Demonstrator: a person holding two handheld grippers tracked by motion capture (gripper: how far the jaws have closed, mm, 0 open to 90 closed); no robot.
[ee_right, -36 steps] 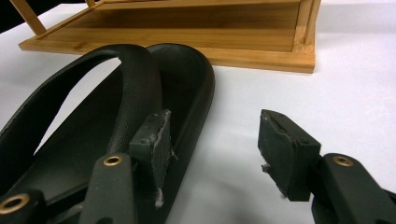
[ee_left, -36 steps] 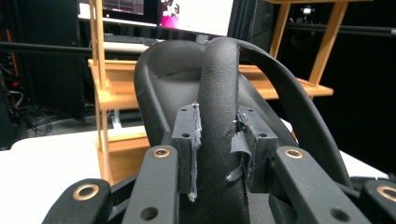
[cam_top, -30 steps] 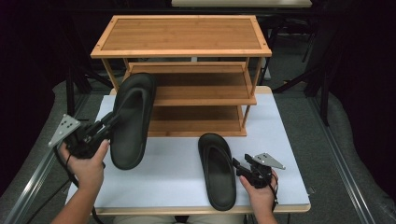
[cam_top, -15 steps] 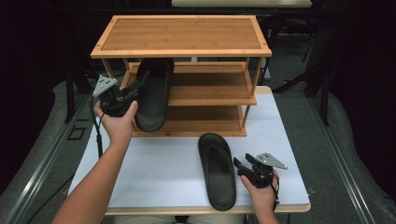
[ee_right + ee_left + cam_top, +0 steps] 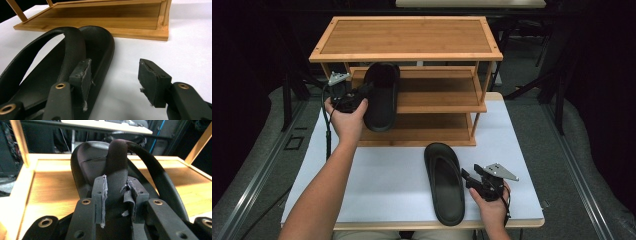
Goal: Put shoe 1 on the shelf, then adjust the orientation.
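Because I want this slipper [image 5: 382,95] on the rack's [image 5: 407,37] middle shelf [image 5: 437,92], my left gripper [image 5: 364,92] stays clamped on its strap, toe over the boards. Half a second ago it hung lower and farther out. My right gripper [image 5: 468,177] waits wide open, one jaw inside the second slipper [image 5: 444,182] on the table [image 5: 377,185], ready to take its edge.

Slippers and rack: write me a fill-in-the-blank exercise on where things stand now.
1. The left gripper is shut on a black slipper, held over the wooden rack's ____ shelf.
2. The other slipper lies flat on the ____ table.
3. The right gripper has its jaws ____, beside that slipper's edge.

Missing words: middle; white; open
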